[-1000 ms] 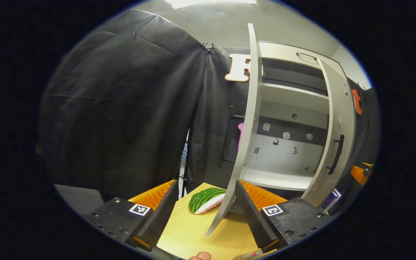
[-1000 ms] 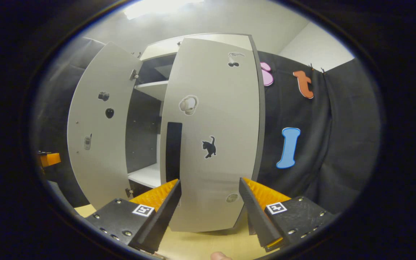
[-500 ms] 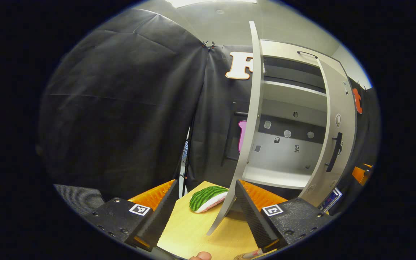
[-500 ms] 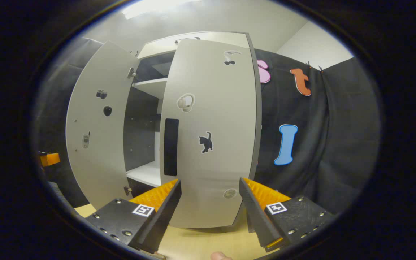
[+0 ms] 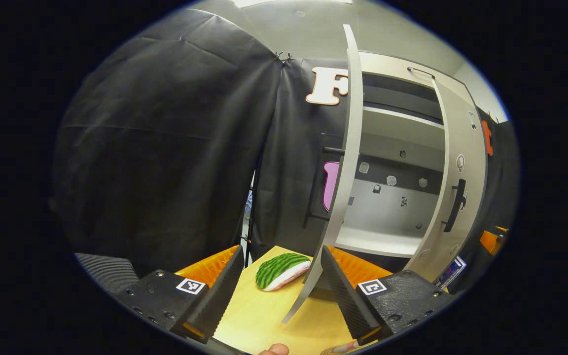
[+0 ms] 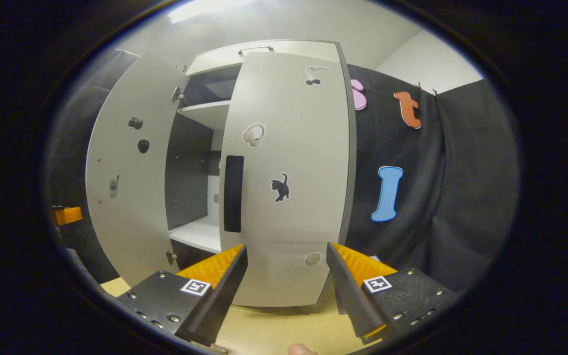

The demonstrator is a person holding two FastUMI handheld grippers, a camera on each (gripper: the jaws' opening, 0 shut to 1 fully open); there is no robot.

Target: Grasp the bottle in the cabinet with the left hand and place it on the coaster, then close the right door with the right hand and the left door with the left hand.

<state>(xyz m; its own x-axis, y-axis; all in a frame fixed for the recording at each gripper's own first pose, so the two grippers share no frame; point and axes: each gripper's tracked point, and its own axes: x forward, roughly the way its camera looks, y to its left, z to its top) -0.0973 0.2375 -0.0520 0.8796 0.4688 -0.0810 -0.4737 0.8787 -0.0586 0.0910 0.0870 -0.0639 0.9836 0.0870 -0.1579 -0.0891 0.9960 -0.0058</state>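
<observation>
At 12 o'clock off your right gripper [image 6: 286,276], jaws apart and empty, the right door [image 6: 289,172] is nearly shut. Your left gripper [image 5: 281,281], also spread and holding nothing, straddles the left door [image 5: 348,162] edge. Can't spot the bottle or coaster. Swing left first and the doors might clash.

My left gripper view sits edge-on to the left door [image 5: 348,162]; right gripper view squarely faces the right door [image 6: 284,177], close. Both catch the cabinet [image 5: 392,197].
</observation>
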